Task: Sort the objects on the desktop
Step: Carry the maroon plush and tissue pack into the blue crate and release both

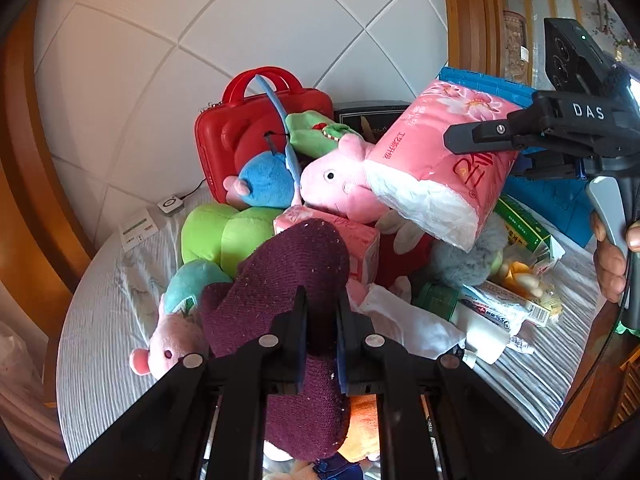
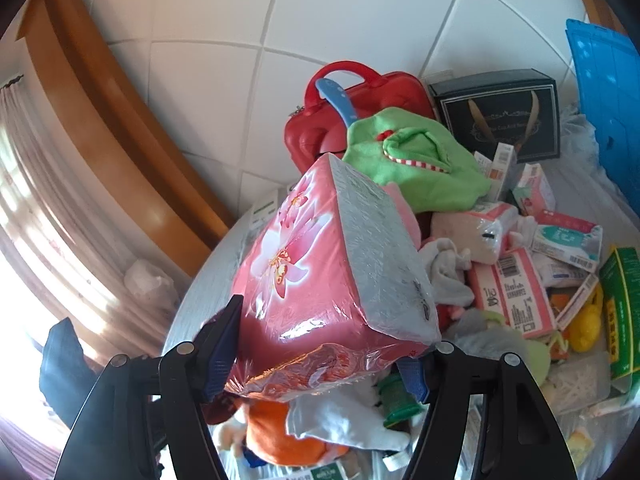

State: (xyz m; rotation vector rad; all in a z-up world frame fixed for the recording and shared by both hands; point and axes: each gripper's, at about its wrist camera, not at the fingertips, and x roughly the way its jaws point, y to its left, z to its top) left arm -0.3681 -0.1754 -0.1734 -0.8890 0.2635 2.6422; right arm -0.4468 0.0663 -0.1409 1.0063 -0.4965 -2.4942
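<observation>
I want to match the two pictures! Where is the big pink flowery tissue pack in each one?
Left wrist view: the pink tissue pack is up on the right, above the toy pile, gripped by the right claw.
Right wrist view: the same pack fills the middle, clamped in the right claw.
Shared landmark: the red case, standing against the tiled wall behind the pile.

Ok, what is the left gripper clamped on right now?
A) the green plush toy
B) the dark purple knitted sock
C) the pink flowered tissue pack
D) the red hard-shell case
B: the left gripper has its fingers closed against the dark purple knitted sock; the pink flowered tissue pack sits in the right gripper.
</observation>
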